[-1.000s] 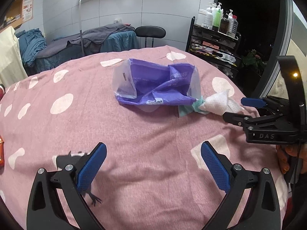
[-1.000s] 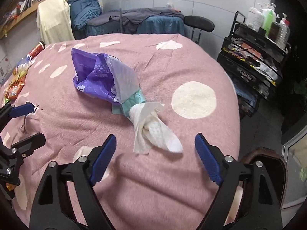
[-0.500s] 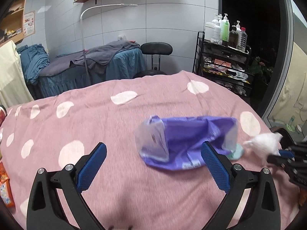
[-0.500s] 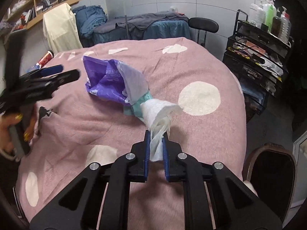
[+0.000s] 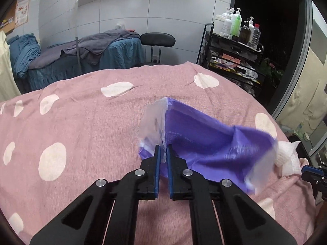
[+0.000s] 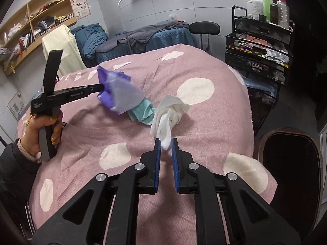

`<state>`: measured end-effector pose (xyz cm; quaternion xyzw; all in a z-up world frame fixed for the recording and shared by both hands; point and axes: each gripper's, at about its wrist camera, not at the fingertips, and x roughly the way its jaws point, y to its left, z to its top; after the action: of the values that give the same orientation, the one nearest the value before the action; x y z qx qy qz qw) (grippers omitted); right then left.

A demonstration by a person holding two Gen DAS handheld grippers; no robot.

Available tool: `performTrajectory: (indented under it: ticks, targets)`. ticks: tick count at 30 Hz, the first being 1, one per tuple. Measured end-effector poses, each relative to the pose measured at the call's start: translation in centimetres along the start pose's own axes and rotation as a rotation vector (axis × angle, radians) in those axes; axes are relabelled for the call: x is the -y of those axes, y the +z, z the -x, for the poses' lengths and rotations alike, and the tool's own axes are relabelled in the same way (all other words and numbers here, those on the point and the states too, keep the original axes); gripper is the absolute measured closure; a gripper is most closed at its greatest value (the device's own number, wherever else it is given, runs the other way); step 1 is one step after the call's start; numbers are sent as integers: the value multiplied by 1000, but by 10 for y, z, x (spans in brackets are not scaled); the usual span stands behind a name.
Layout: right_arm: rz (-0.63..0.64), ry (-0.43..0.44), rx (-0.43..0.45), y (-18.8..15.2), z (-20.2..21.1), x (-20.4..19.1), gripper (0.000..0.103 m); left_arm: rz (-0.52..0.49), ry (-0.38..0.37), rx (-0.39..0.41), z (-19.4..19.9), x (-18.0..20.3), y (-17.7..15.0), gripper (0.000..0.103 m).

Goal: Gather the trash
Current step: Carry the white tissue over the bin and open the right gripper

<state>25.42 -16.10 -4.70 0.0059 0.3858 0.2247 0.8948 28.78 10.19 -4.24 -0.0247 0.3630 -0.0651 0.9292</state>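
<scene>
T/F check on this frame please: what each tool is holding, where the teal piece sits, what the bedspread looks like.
1. The left tool is shut on the purple bag. True.
2. The right tool is open and empty. False: it pinches the white tissue.
3. The teal scrap lies between bag and tissue. True.
4. The bedspread is plain blue. False: pink with pale spots.
5. Bottles stand on top of the black rack. True.
</scene>
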Motion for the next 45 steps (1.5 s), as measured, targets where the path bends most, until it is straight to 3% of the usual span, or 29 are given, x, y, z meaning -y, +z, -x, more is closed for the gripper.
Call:
performTrajectory:
  ticks: [4, 6, 7, 9, 12, 13, 15, 16, 17, 19, 25, 32, 35, 45]
  targets:
    - [11, -24, 19, 3, -3, -1, 86, 16, -2, 49, 28, 1, -7, 99]
    - [7, -32, 32, 8, -3, 1, 44, 23, 6, 69, 40, 1, -11, 99]
    - [5, -41, 48, 10, -3, 1, 14, 23, 19, 84, 49, 1, -14, 99]
    - [21, -51, 50, 18, -7, -2, 15, 32, 22, 99, 61, -1, -20, 99]
    - [77, -51, -45, 34, -31, -9, 16, 69, 8, 116, 79, -5, -31, 99]
    - [88, -58, -62, 37, -37, -9, 21, 74, 9, 122, 82, -5, -34, 99]
    - [106, -87, -124, 40, -58, -11, 39, 77, 29, 132, 91, -4, -44, 99]
    - [108, -86, -151, 39, -64, -12, 63, 81, 32, 132, 93, -4, -47, 99]
    - [106, -84, -165, 39, -68, -12, 77, 89, 29, 131, 95, -3, -51, 99]
    - [88, -74, -141, 39, -63, -8, 84, 107, 23, 134, 99, -4, -57, 99]
    - [-23, -38, -12, 24, -20, 11, 86, 139, -20, 158, 111, 6, -65, 99]
    - [-119, -61, 91, -1, 33, 35, 86, 92, -87, 194, 121, 47, -67, 99]
    - [-155, -116, 137, -19, 61, 50, 86, 67, -135, 199, 120, 72, -65, 99]
    - [-297, -254, 124, -65, 92, 113, 86, -51, -286, 172, 107, 157, -60, 99]
